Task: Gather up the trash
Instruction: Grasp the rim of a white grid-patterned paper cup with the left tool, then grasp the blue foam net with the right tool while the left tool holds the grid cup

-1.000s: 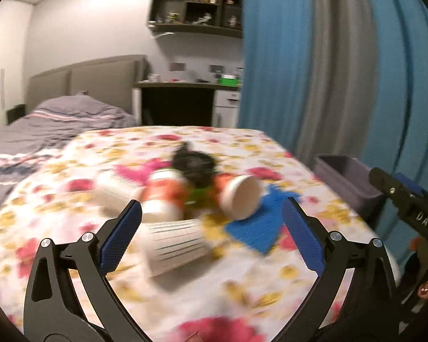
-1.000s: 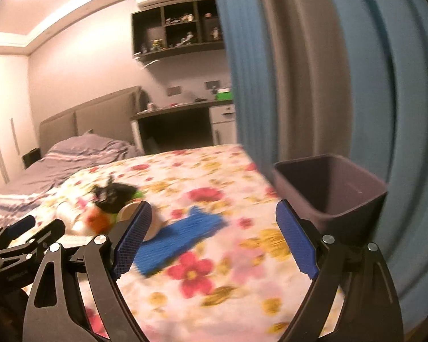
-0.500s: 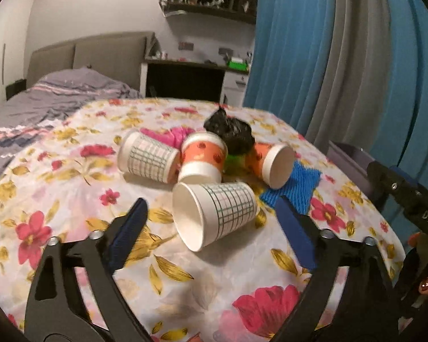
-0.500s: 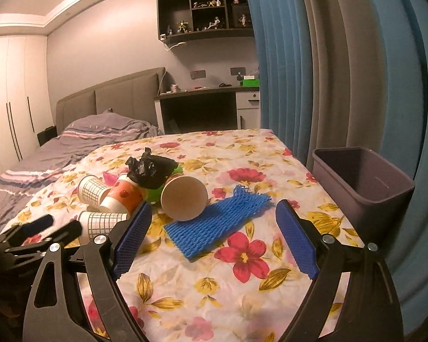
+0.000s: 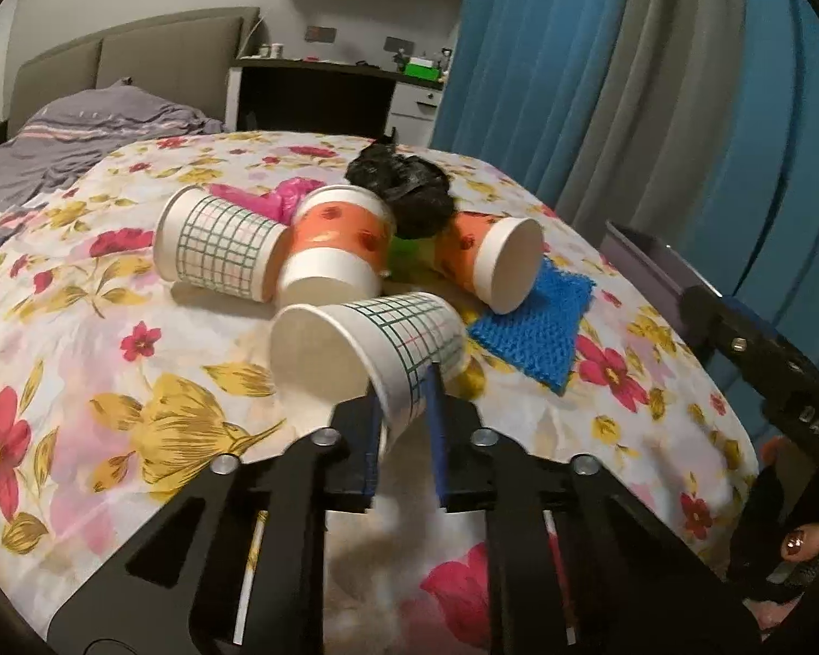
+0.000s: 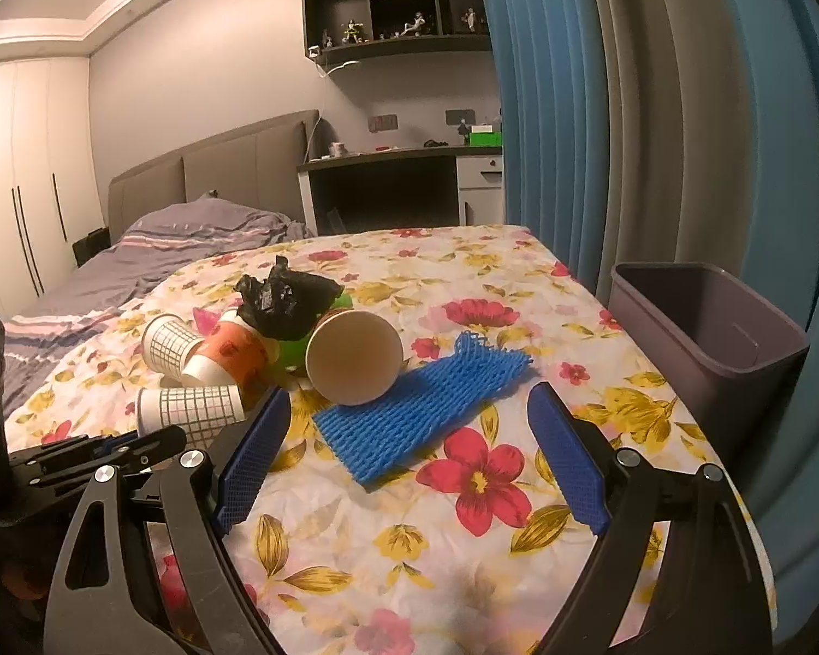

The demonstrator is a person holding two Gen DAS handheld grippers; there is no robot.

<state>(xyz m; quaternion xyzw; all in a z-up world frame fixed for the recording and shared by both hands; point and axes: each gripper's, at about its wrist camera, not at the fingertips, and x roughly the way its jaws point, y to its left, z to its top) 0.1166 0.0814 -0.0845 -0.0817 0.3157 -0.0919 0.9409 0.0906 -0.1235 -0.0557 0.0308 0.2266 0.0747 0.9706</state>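
Observation:
A pile of trash lies on the floral tablecloth (image 5: 82, 349). My left gripper (image 5: 404, 409) is shut on the rim of the nearest checked paper cup (image 5: 366, 349), which lies on its side; it also shows in the right wrist view (image 6: 191, 409). Behind it lie a second checked cup (image 5: 218, 245), two orange cups (image 5: 338, 251) (image 5: 491, 262), a black bag (image 5: 404, 185), a pink bag (image 5: 284, 194) and a blue mesh net (image 5: 540, 327). My right gripper (image 6: 409, 458) is open and empty, just short of the blue net (image 6: 420, 409).
A grey bin (image 6: 704, 338) stands at the table's right edge, also in the left wrist view (image 5: 650, 267). Blue curtains (image 6: 655, 109) hang behind it. A bed (image 6: 164, 251) and a desk (image 6: 398, 185) are beyond the table.
My left gripper has moved forward and closed from wide open onto the nearest checked cup's rim. The right gripper has stayed open and has barely moved.

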